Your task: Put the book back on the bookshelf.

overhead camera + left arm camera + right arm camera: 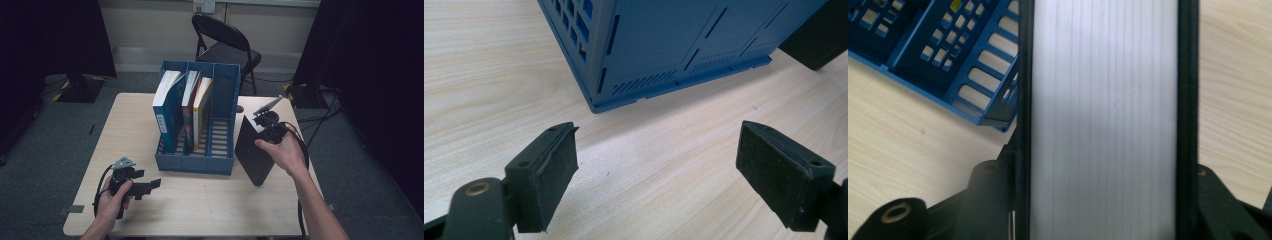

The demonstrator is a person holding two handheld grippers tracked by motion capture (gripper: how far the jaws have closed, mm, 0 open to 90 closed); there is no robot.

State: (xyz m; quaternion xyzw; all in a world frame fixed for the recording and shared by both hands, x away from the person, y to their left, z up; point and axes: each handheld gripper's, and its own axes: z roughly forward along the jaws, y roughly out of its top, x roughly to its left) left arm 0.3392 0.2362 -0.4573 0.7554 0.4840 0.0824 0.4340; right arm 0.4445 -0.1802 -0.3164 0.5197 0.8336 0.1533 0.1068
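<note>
A blue three-slot file rack [200,120] stands mid-table with three books [182,102] in its left and middle slots; its right slot holds nothing. My right gripper [272,132] is shut on a black-covered book [255,150], held upright just right of the rack with a lower corner near the table. In the right gripper view the book's white page edge [1103,120] runs between the jaws, the rack [943,55] at upper left. My left gripper [150,185] rests low at the table's front left, open, its pads [549,170] wide apart, facing the rack's corner [649,55].
The wooden table [150,210] has bare surface in front of the rack and to its left. A black folding chair [225,42] stands beyond the far edge. Dark curtains flank the room and cables lie on the floor at right.
</note>
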